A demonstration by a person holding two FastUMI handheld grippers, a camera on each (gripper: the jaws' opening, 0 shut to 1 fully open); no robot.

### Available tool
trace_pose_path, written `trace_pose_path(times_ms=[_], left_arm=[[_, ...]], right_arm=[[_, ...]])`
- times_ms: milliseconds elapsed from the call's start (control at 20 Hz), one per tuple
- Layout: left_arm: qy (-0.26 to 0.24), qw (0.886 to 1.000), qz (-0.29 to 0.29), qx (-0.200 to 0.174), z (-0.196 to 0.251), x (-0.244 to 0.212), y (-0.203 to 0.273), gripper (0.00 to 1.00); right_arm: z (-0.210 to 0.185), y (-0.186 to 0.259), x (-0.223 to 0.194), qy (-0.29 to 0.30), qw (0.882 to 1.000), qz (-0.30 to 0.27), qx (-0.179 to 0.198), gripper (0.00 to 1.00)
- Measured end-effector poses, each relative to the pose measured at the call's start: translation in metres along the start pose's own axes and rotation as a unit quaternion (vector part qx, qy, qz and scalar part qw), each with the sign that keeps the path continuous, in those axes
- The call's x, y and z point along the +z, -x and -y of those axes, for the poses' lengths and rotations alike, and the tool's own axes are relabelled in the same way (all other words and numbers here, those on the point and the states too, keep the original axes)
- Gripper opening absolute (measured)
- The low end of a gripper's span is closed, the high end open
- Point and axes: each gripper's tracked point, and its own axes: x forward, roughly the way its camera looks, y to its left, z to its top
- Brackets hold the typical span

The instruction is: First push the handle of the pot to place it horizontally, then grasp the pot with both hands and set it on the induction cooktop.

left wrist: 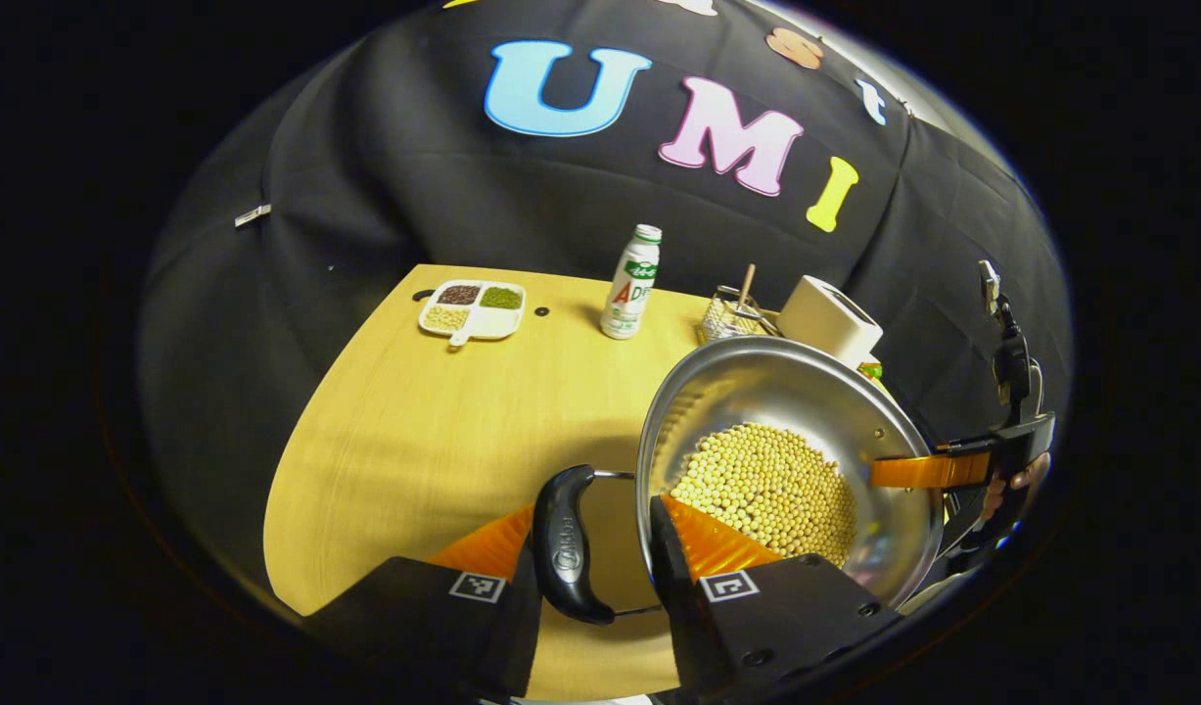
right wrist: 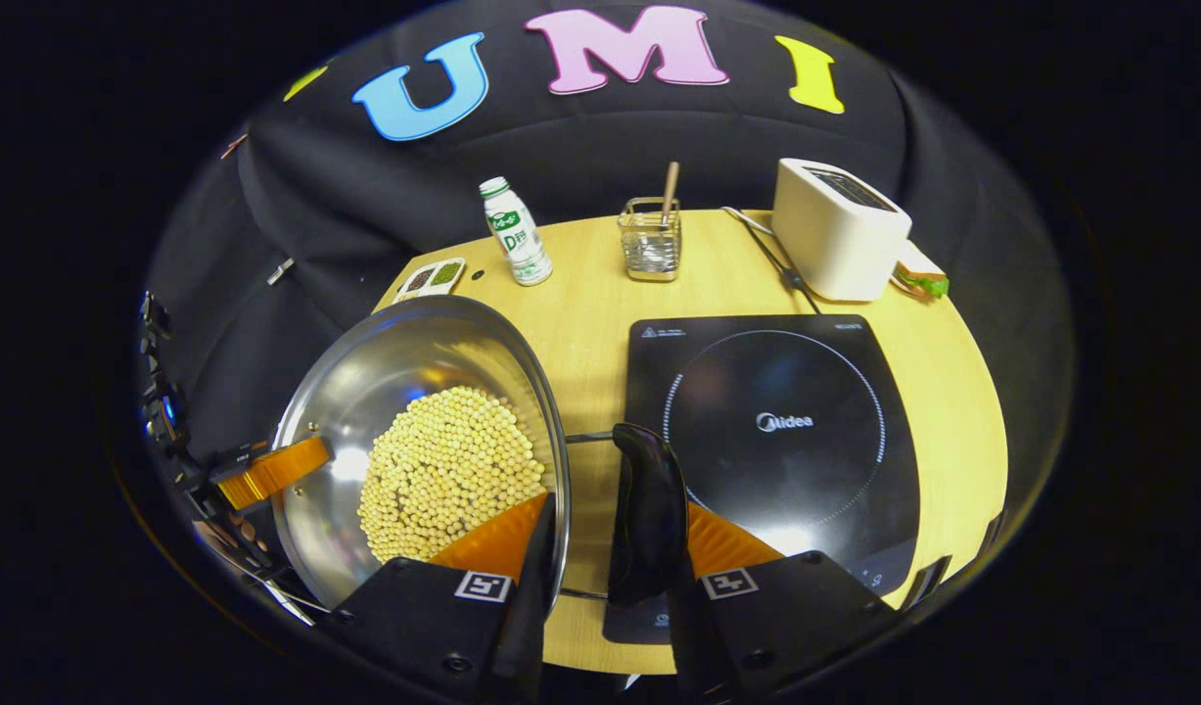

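Left gripper view: left hand-held gripper (left wrist: 600,563) straddles the pot's black side handle (left wrist: 564,553), fingers either side, contact unclear, so grip can't be confirmed. Pot (left wrist: 757,392) of pale beans (left wrist: 768,490) sits just right of it, held above the worktop (left wrist: 414,431). Right gripper view: right hand-held gripper (right wrist: 600,558) brackets the opposite handle (right wrist: 647,514) likewise, grip also unclear; pot to its left, induction cooktop (right wrist: 786,392) ahead-right, not under the pot.

Steel pot (right wrist: 404,392) of yellow beans (right wrist: 448,470), left of black induction cooktop (right wrist: 776,431)
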Motion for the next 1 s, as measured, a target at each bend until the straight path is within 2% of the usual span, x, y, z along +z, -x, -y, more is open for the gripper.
trace_pose_path(times_ms=[400,1000], left_arm=[[-0.031,0.999,-0.009,-0.009,0.078,0.012,-0.015,0.57],[-0.007,1.000,-0.026,-0.004,0.177,-0.005,-0.066,0.57]], right_arm=[[0.074,0.028,0.002,-0.034,0.999,0.005,-0.011,0.55],[0.189,0.028,0.023,-0.017,1.000,-0.009,-0.021,0.55]])
